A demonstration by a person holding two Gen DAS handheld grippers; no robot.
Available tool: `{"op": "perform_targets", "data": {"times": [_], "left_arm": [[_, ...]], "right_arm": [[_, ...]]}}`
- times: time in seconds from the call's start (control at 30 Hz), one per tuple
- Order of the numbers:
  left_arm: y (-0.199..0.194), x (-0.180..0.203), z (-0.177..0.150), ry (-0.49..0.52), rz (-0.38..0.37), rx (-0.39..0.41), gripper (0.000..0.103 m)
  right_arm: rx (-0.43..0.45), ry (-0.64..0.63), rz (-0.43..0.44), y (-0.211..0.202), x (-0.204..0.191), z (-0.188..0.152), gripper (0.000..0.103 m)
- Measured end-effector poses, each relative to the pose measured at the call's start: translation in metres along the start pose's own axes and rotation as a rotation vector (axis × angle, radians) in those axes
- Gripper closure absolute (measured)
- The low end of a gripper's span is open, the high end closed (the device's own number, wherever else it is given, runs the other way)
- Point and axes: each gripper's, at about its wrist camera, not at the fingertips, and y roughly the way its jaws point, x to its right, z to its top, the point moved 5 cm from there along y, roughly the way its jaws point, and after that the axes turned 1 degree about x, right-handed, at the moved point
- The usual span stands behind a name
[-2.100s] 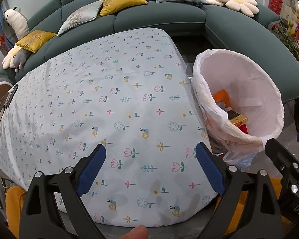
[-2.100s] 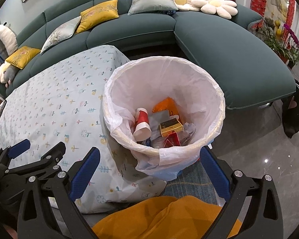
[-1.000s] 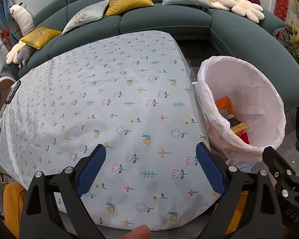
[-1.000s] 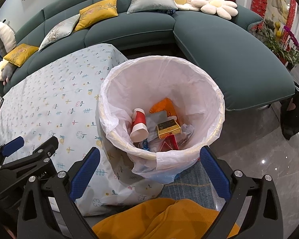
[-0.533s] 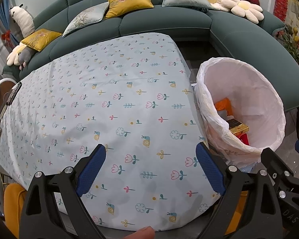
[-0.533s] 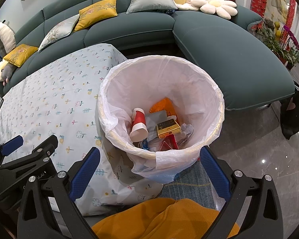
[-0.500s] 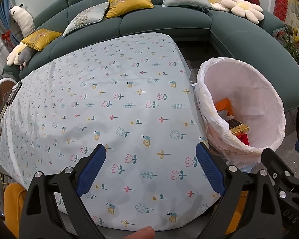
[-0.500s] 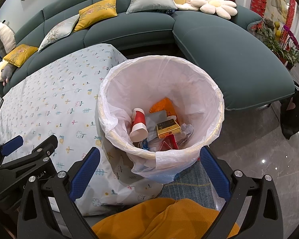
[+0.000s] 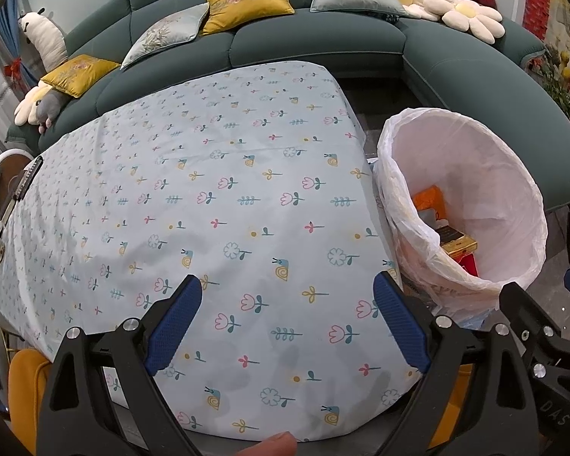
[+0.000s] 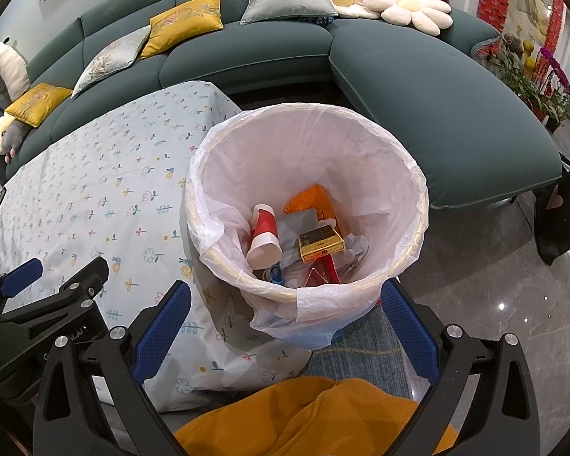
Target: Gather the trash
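A trash bin with a white liner [image 10: 406, 174] stands on the floor at the right end of the table; it also shows in the left wrist view [image 9: 513, 174]. Inside lie a red and white paper cup [image 10: 264, 237], a yellow box [image 10: 320, 244], an orange wrapper [image 10: 307, 197] and other scraps. My right gripper [image 10: 285, 332] is open and empty, held above the bin's near rim. My left gripper [image 9: 287, 326] is open and empty over the table's flowered cloth [image 9: 209, 190], on which I see no trash.
A teal sectional sofa [image 10: 437, 87] with cushions curves behind the table and bin. A yellow-orange cloth [image 10: 315, 418] lies below the right gripper. A dark strip-like object [image 9: 26, 180] sits at the table's left edge. Glossy grey floor [image 10: 513, 304] lies right of the bin.
Both grippers have drifted slightly, so the views shift a little; both stay open and empty. The bin's contents have not moved.
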Motion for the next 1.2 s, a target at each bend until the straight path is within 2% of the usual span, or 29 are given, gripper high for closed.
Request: {"op": "perform_targets", "data": {"times": [1.2], "left_arm": [[0.0006, 0.0055, 0.0037, 0.034, -0.002, 0.005, 0.016]], "right_arm": [[-0.01, 0.016, -0.007, 0.0033, 0.0028, -0.005, 0.007]]}}
